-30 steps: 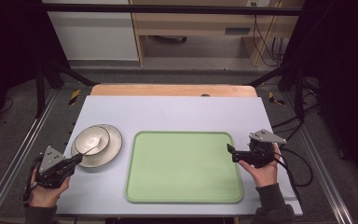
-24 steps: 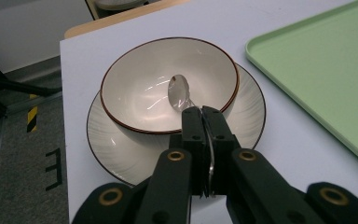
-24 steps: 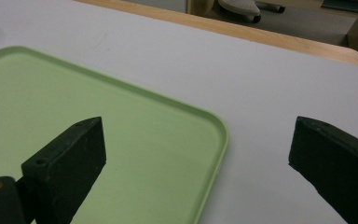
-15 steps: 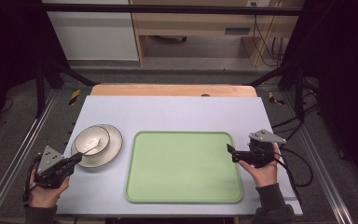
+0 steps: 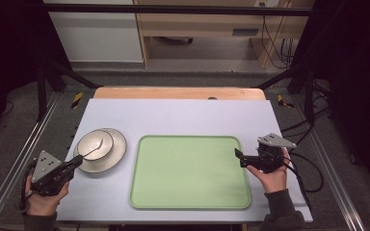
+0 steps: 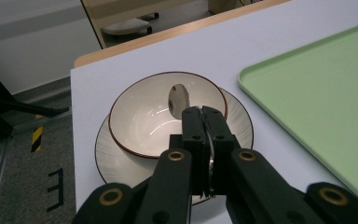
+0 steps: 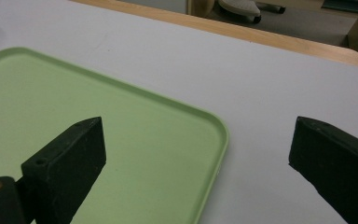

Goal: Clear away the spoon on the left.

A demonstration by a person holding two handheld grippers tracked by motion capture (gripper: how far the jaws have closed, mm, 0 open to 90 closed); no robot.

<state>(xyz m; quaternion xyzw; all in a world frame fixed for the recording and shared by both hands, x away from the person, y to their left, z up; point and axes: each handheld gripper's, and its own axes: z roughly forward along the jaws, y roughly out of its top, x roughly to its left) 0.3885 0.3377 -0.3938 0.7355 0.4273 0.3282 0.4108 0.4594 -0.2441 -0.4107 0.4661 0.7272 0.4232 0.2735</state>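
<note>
Left of the tray (image 5: 190, 178), the left gripper (image 6: 201, 122) clamps a spoon (image 6: 179, 99) (resting in the bowl (image 6: 142, 123)); right gripper (image 7: 193, 149) gapes, holding nothing.

Table lit bright from above, surroundings dark; pics slightly soft.

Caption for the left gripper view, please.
Left tongs shut on spoon handle, its head resting in the bowl on a plate.
</note>
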